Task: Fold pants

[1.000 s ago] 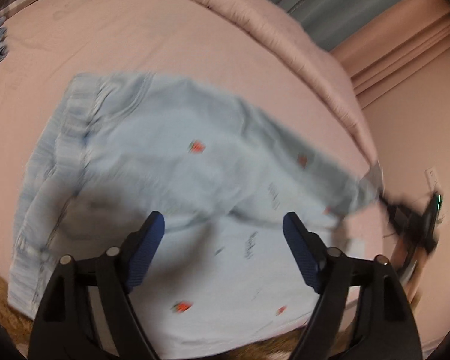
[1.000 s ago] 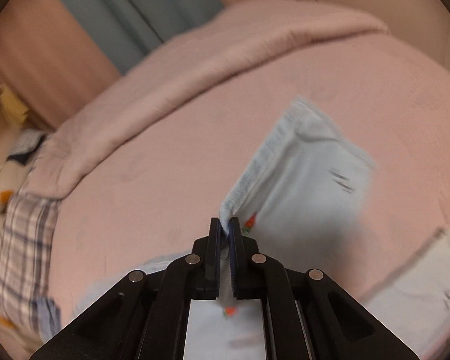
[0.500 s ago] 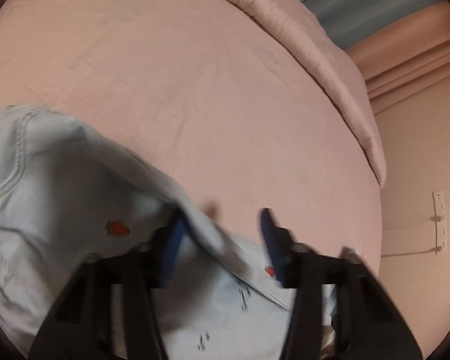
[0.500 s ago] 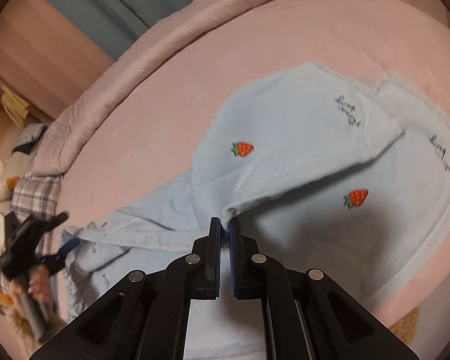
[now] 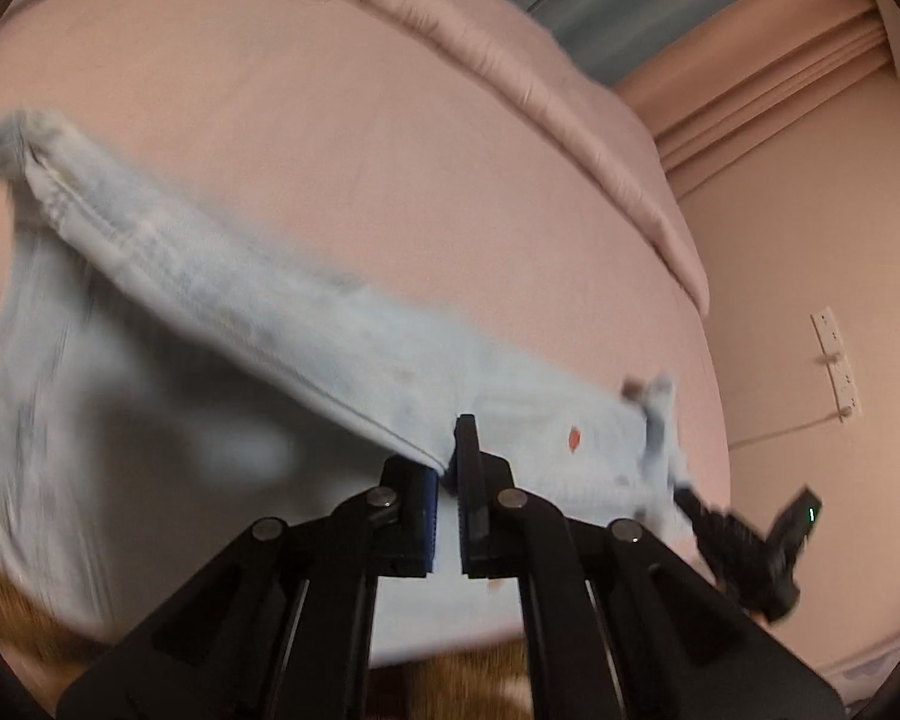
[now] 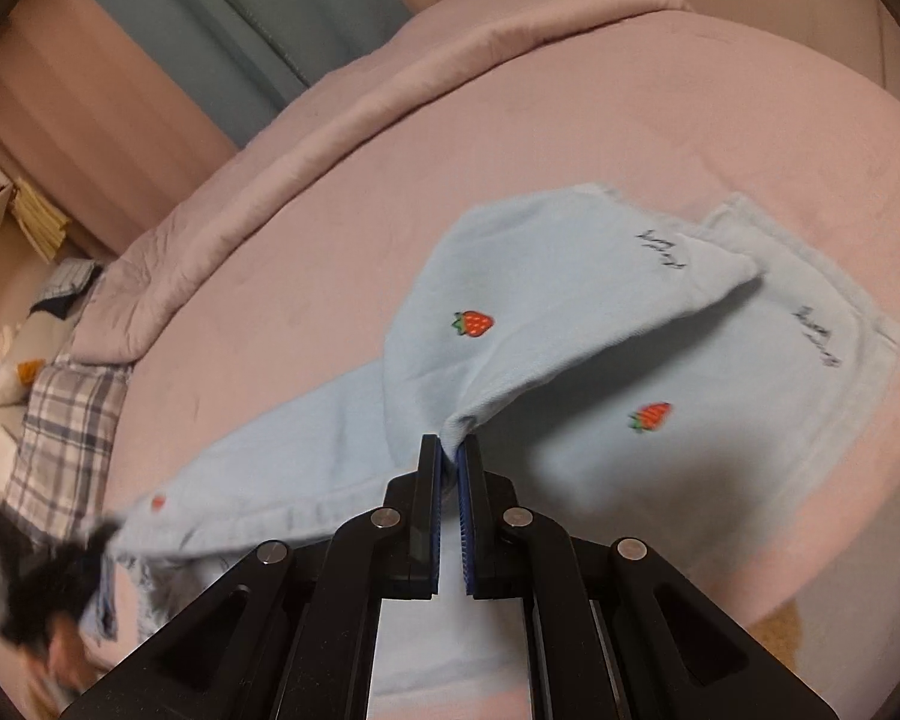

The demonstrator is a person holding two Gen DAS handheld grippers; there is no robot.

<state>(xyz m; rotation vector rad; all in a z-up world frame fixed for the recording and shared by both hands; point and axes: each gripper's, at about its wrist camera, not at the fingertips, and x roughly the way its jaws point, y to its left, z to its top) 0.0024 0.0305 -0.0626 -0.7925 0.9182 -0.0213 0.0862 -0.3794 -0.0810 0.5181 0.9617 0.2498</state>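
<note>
Right wrist: right gripper (image 6: 448, 450) clamps pants (image 6: 570, 312) edge. Left gripper (image 5: 447, 468) likewise clamped on pants. Judgement: carry both edges level, keep fabric taut.

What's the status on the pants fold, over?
Left gripper shut on light blue pants. Right gripper shut on pants too. Upper layer lifted off the pink bed. Nothing in the way.

Left wrist view: pants (image 5: 222, 300) motion-blurred, waistband detail and print smeared; the red mark on them can't be identified. Fabric edge disappears between the left gripper (image 5: 448, 456) pads, so grip depth is hidden. Right gripper (image 5: 744, 546) blurred, jaws unreadable there. Right wrist view: pants (image 6: 510, 324) script lettering too small to read, lower part hidden behind the right gripper (image 6: 448, 450). Left gripper (image 6: 48, 576) blurred, cut by frame edge.
</note>
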